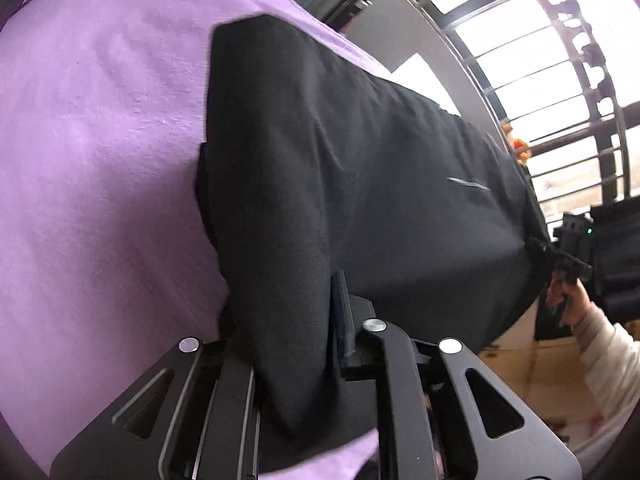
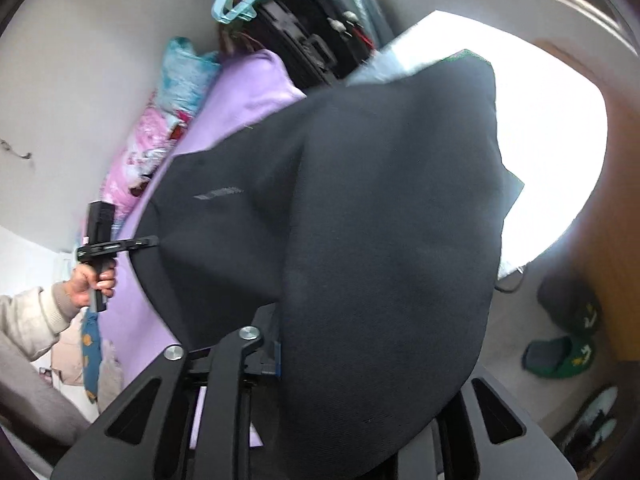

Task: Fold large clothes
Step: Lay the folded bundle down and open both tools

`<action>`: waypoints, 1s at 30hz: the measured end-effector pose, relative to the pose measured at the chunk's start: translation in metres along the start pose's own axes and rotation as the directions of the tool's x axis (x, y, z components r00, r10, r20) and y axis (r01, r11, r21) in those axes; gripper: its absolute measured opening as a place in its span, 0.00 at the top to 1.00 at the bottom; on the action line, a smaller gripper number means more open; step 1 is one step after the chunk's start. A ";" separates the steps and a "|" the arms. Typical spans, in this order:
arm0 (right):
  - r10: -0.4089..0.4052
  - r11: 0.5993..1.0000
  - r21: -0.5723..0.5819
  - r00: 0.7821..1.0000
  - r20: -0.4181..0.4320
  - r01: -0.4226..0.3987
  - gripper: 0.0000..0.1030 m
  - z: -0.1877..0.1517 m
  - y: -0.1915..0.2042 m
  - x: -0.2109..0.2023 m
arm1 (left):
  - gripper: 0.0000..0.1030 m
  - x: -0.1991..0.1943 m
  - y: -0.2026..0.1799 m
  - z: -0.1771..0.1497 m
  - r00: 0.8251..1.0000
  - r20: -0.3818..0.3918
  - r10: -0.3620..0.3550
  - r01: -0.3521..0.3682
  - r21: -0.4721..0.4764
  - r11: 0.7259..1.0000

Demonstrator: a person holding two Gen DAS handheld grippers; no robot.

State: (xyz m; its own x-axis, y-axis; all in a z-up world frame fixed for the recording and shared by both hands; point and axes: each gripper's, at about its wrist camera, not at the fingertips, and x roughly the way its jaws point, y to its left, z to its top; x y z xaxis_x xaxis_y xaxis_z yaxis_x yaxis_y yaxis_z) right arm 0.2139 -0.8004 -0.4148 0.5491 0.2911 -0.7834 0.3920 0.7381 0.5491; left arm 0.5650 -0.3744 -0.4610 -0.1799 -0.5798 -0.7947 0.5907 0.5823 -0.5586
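Observation:
A large black garment [image 1: 360, 160] hangs stretched between my two grippers above a bed with a purple sheet [image 1: 100, 160]. In the left wrist view my left gripper [image 1: 288, 292] is shut on one end of it; the cloth drapes over and hides the left finger. Far right in that view, my right gripper [image 1: 538, 242] pinches the other end. The right wrist view shows the black garment [image 2: 360, 200] bunched over my right gripper [image 2: 340, 340], with one finger hidden. My left gripper [image 2: 154, 240] holds the cloth's far edge over the purple sheet [image 2: 248, 92].
A barred window [image 1: 520, 40] stands behind the bed. Patterned pink and blue bedding [image 2: 136, 160] lies along the wall, and a teal hanger [image 2: 240, 0] is beyond it. Green slippers [image 2: 560, 356] sit on the floor. A person's hand [image 2: 88, 280] in a pale sleeve grips the left handle.

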 end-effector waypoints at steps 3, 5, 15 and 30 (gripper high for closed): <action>-0.022 1.000 0.021 1.000 0.007 0.022 0.61 -0.005 -0.016 0.009 | 0.74 0.009 0.017 0.006 0.999 0.036 -0.002 0.003 -0.028 1.000; -0.048 0.998 0.046 0.999 -0.008 0.049 0.53 -0.008 -0.026 0.015 | 0.72 0.015 0.027 0.006 0.999 0.028 0.027 -0.026 -0.028 0.999; -0.256 0.963 0.090 0.966 0.021 0.253 0.08 -0.015 -0.033 -0.031 | 0.20 -0.032 0.059 0.012 0.949 0.102 0.299 -0.279 -0.178 0.944; -0.355 0.868 -0.251 0.889 0.288 0.428 0.06 0.033 0.121 -0.013 | 0.06 0.009 -0.114 0.010 0.888 0.323 0.328 -0.390 0.150 0.908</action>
State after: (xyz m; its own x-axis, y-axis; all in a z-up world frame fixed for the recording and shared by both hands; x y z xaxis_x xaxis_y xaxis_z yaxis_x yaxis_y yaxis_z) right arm 0.2781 -0.7353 -0.3286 0.5618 -0.1784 -0.8078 0.3899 0.9183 0.0684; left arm 0.5040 -0.4516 -0.4017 0.2880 -0.5074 -0.8122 0.7246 0.6700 -0.1616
